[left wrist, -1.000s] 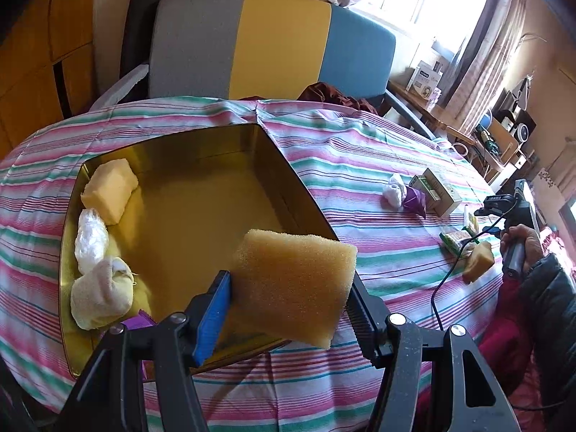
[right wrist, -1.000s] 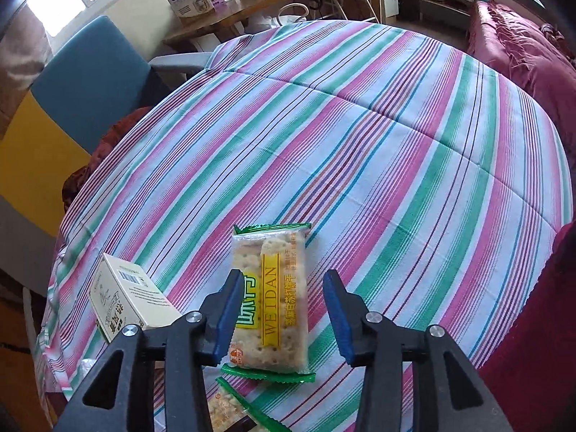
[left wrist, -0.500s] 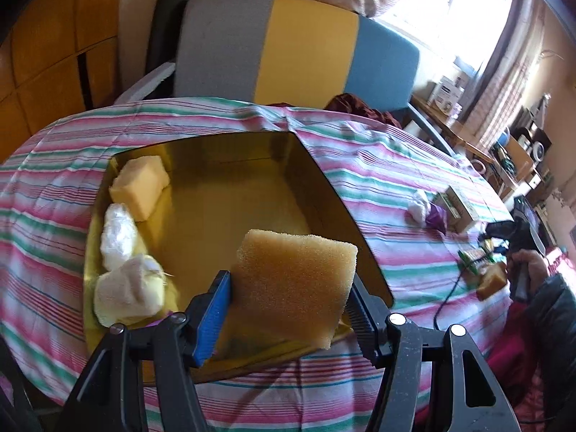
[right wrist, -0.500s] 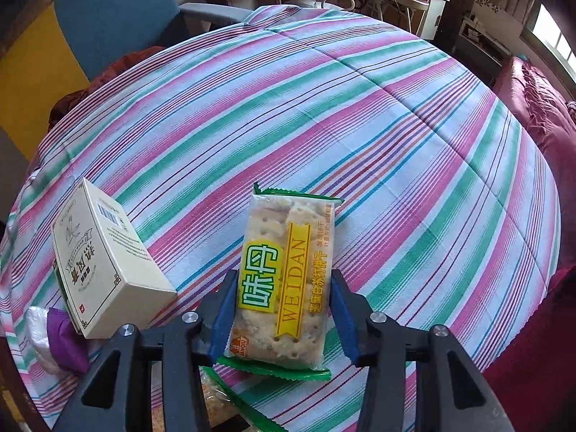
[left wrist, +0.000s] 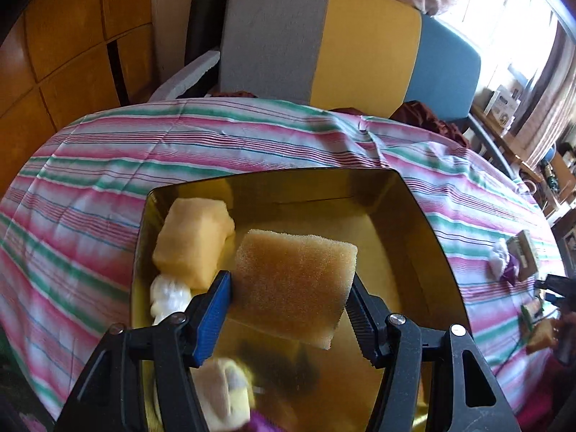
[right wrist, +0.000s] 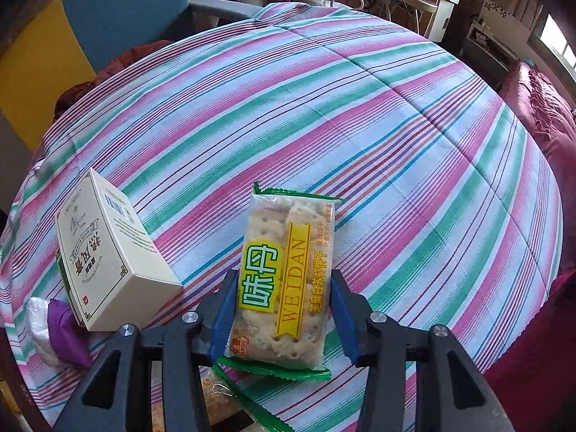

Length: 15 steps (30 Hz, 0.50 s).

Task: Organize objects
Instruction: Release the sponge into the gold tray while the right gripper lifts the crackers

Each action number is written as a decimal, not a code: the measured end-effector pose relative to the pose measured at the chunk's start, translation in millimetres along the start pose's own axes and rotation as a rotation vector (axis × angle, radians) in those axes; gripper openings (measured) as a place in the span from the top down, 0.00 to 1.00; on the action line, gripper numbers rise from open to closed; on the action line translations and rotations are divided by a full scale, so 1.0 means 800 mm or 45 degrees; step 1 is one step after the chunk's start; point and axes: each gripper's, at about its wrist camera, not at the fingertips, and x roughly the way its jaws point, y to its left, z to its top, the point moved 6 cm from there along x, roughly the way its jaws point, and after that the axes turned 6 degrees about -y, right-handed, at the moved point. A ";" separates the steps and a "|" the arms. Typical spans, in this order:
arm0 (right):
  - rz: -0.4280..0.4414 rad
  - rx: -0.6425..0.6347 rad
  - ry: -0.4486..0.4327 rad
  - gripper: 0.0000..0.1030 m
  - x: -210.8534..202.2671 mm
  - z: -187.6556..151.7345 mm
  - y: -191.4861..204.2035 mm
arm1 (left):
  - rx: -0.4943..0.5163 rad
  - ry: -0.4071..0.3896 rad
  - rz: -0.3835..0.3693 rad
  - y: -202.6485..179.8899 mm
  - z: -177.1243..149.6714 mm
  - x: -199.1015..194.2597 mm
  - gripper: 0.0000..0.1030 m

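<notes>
My left gripper (left wrist: 288, 281) is shut on a brown sponge (left wrist: 298, 262) and holds it tilted above the inside of a gold tin (left wrist: 426, 223). In the tin's left part lie a yellow sponge (left wrist: 194, 241), a white wad (left wrist: 169, 295) and a blurred cream bundle (left wrist: 223, 392). My right gripper (right wrist: 284, 278) points down over a cracker packet (right wrist: 288, 252) that lies flat on the striped cloth. Its blue pads (right wrist: 225, 309) stand along the packet's two long sides without squeezing it.
A cream carton (right wrist: 108, 252) lies left of the packet, with a white and purple wad (right wrist: 54, 327) by its near end. A second packet (right wrist: 226, 396) sticks out under the right gripper. A striped chair (left wrist: 324, 43) stands behind the table, and furniture crowds the far right.
My left gripper carried the brown sponge from the tin's near corner to above its middle. My right gripper sank and rolled, so its jaws now flank the cracker packet.
</notes>
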 end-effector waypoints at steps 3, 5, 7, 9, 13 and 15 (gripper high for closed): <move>0.008 -0.010 0.002 0.52 -0.002 -0.001 0.002 | 0.000 0.043 0.044 0.004 0.014 0.034 0.39; 0.009 -0.015 0.002 0.52 -0.003 -0.001 0.002 | -0.002 0.077 0.051 0.005 0.021 0.053 0.38; 0.012 -0.017 0.003 0.52 -0.004 -0.001 0.002 | -0.020 0.087 0.090 0.013 0.028 0.069 0.38; 0.011 -0.019 0.004 0.52 -0.005 -0.001 0.001 | -0.026 0.111 0.100 0.018 0.033 0.085 0.38; 0.010 -0.022 0.004 0.52 -0.008 0.000 -0.001 | -0.024 0.145 0.138 0.026 0.037 0.105 0.33; 0.012 -0.023 0.004 0.52 -0.009 0.000 -0.002 | -0.046 0.126 0.130 0.028 0.039 0.103 0.30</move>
